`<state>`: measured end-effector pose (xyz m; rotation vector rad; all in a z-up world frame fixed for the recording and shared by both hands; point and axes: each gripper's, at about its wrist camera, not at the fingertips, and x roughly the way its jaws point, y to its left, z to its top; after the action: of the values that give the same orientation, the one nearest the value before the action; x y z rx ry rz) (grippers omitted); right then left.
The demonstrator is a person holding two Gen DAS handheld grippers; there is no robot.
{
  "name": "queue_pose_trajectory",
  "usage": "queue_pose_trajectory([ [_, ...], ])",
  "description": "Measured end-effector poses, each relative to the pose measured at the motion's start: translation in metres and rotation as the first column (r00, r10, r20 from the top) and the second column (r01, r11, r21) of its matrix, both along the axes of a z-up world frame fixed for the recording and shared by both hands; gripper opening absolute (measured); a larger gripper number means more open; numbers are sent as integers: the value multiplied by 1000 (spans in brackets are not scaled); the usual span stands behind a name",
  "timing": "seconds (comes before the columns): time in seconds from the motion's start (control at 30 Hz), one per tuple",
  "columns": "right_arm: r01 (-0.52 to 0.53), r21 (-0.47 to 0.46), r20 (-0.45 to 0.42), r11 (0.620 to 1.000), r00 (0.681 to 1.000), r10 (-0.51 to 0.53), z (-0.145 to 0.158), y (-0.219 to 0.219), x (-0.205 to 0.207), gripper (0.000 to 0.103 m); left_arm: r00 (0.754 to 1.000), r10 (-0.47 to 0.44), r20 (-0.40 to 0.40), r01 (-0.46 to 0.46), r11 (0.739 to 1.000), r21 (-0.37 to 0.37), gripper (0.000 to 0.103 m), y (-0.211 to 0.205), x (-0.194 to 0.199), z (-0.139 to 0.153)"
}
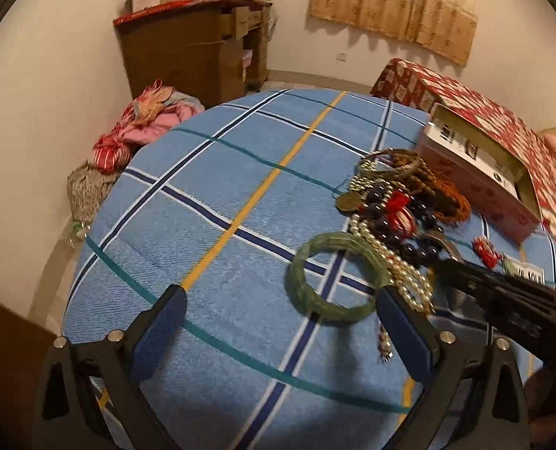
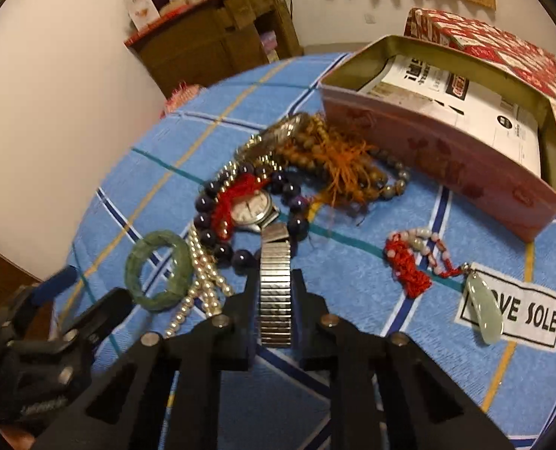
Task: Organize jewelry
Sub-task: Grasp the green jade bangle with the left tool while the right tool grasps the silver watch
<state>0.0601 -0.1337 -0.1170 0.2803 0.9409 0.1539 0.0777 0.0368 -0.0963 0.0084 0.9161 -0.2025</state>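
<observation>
**Right jaws clamped on a watch band; left jaws spread beside a green bangle**

Jaws of the right gripper (image 2: 275, 302) are drawn in against both edges of the metal expansion band (image 2: 275, 292) of a wristwatch (image 2: 253, 208), whose round pale dial lies farther ahead in the jewelry heap. Jaws of the left gripper (image 1: 280, 322) stand wide apart with nothing between them; its blue pads (image 1: 405, 332) are bare, and the right-hand pad sits just beside a green bangle (image 1: 336, 279) that lies flat on the blue plaid cloth (image 1: 221, 172).

Touching the bangle's far side is a string of pearl beads (image 1: 401, 266). Beyond it, dark purple beads (image 2: 218, 225), a red tassel (image 2: 236, 191), a metal bangle (image 2: 281, 129) and brown wooden beads with an orange tassel (image 2: 338, 172) are tangled together in one pile.

Well apart from the pile, toward the right, a red and white beaded cord (image 2: 413, 258) carries a pale green pendant (image 2: 484, 307), which rests on a white fabric label (image 2: 529, 318) printed with black letters.

Behind the pile stands an open pink tin (image 2: 447, 161) holding printed paper (image 2: 465, 101). A red patterned box (image 2: 503, 37) lies beyond the tin. A brown cabinet (image 1: 195, 52) stands against the far wall.
</observation>
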Motion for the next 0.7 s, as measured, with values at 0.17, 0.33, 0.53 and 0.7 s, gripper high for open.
queue_pose_trajectory([
  [0.17, 9, 68, 41, 998, 999, -12, 16, -18, -24, 18, 997, 18, -70, -21, 999, -43, 61, 6, 15, -12],
  [0.33, -14, 115, 101, 993, 995, 2, 41, -26, -56, 18, 997, -20, -78, 20, 1000, 6, 59, -8, 19, -14],
  [0.53, -11, 139, 155, 990, 988, -11, 63, -33, -70, 18, 999, -33, -20, 34, 997, 74, 42, -18, 21, -17],
  [0.7, 8, 143, 201, 990, 979, -37, 79, -32, -74, 18, 998, -52, -22, 51, 998, -21, 6, -6, 20, -15],
])
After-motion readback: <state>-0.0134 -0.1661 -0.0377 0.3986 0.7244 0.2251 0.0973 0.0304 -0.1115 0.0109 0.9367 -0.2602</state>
